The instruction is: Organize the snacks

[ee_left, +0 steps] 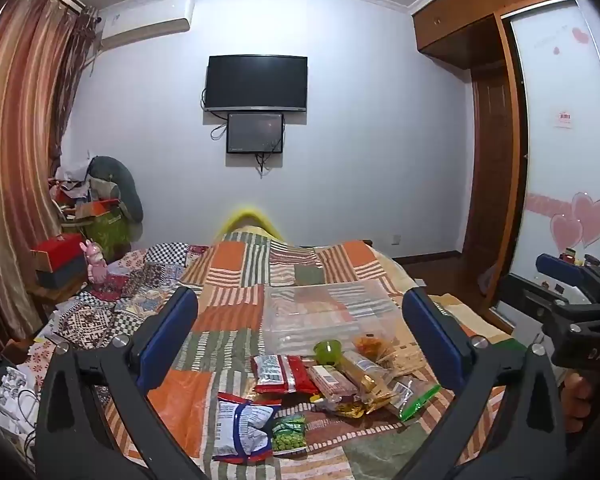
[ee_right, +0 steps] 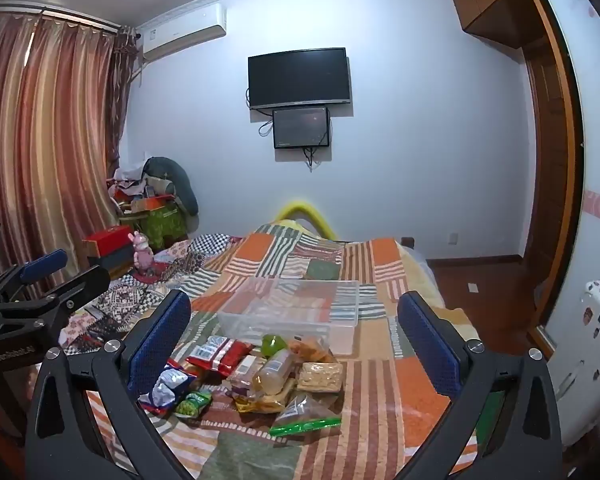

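Hovering over the bed, both grippers are sitting fully spread with nothing between the jaws; left gripper (ee_left: 300, 344) and right gripper (ee_right: 294, 344) are both tilting slightly down toward the snack pile (ee_right: 256, 376); neither is touching anything. Snacks are lying loose on the patchwork bedspread (ee_right: 380, 392), clustered just in front of the clear plastic bin (ee_right: 292, 312); bin is looking empty as far as I can tell through its walls. Pile is including a red packet (ee_left: 286, 374), a blue-and-white bag (ee_left: 242, 428), a small green pea packet (ee_left: 288, 434), a green cup (ee_left: 327, 350), a pale cracker pack (ee_right: 322, 376), a bottle-shaped item (ee_right: 274, 372) and a zip bag with green seal (ee_right: 306, 416); a few are overlapping each other. Judging progress: sorting is not looking started; everything is still needing to go into the bin. Nearest easy picks are probably the outer pieces at the pile's edges.
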The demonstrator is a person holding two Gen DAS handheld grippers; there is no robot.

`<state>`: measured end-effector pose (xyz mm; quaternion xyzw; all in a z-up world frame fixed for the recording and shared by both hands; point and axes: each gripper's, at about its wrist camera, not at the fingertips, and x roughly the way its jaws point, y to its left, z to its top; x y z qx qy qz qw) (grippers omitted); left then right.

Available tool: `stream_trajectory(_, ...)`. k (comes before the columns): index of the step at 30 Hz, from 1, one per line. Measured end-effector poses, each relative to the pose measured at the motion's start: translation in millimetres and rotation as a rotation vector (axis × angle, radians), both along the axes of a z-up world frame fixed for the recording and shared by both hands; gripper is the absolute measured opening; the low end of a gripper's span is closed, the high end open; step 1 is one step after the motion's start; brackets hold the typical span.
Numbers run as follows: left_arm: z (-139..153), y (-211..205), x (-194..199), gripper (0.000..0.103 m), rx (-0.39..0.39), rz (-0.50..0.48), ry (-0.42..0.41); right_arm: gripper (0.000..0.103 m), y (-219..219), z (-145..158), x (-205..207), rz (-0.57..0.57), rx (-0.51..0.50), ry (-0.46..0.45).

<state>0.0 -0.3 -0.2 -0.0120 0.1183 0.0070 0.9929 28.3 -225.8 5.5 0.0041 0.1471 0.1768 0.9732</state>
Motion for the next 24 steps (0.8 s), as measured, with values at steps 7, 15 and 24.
stream_trajectory(7, -1.3, -3.7, -3.6, 0.103, 0.004, -0.001, -0.016, 0.103, -1.0, 1.2, -1.0, -0.009, 0.005, 0.0)
stream_trajectory(15, -0.9, -2.7, -5.5, 0.103, -0.012, -0.003, -0.021, 0.103, -0.7, 6.8, -6.4, 0.0, 0.017, -0.016)
stream_trajectory(24, -2.3, -0.8, -5.9, 0.103, -0.023, -0.006, -0.016, 0.103, -2.1, 5.5, -5.3, 0.001, 0.021, -0.024)
